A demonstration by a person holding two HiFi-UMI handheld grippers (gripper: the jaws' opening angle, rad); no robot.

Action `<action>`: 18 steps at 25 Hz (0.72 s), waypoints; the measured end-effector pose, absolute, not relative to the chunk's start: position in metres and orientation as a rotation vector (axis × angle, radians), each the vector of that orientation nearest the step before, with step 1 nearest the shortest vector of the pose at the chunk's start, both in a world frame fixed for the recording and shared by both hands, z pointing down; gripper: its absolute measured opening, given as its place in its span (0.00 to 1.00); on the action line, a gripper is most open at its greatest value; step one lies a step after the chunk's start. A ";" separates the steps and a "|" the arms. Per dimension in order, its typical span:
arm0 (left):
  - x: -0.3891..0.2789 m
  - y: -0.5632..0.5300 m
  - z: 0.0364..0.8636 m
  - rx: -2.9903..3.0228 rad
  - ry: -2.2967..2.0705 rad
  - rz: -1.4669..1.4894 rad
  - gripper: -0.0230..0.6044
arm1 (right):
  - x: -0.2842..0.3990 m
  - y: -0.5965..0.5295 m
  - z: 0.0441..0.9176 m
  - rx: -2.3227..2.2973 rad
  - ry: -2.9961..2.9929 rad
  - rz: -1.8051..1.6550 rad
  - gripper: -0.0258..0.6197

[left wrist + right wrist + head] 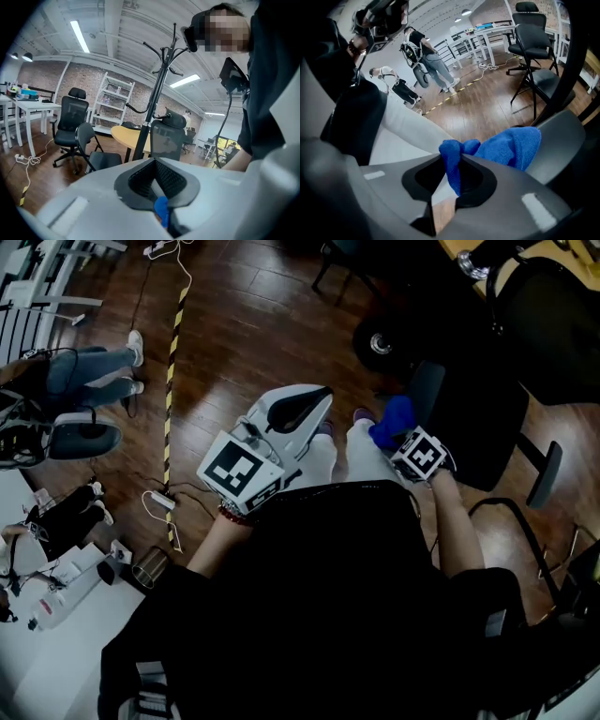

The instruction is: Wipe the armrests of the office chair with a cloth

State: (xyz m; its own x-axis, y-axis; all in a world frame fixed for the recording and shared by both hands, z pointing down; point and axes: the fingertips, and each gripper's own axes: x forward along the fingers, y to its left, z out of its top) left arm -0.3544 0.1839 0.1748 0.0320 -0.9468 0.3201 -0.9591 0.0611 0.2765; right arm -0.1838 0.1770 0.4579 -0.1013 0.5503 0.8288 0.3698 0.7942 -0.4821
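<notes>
cloth: blue, bunched, one fold pinched between right gripper jaws | armrest: grey pad, just past jaw tips, against cloth's bulk

From the head view, the cloth covers the right gripper's jaw tips; the person's dark top hides the chair's near side. Another person is cut off by the left edge.
</notes>
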 end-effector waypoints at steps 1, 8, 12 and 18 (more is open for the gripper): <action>-0.351 0.182 0.175 1.917 -1.906 0.046 0.05 | -0.182 0.183 0.457 -0.729 -1.720 0.187 0.14; -0.329 0.168 0.175 2.034 -1.777 0.087 0.05 | -0.154 0.184 0.472 -0.585 -1.769 0.106 0.14; -0.317 0.160 0.180 2.064 -1.729 0.101 0.05 | -0.144 0.177 0.477 -0.494 -1.800 0.156 0.14; -0.315 0.148 0.174 2.086 -1.734 0.083 0.05 | -0.119 0.173 0.485 -0.422 -1.722 0.262 0.14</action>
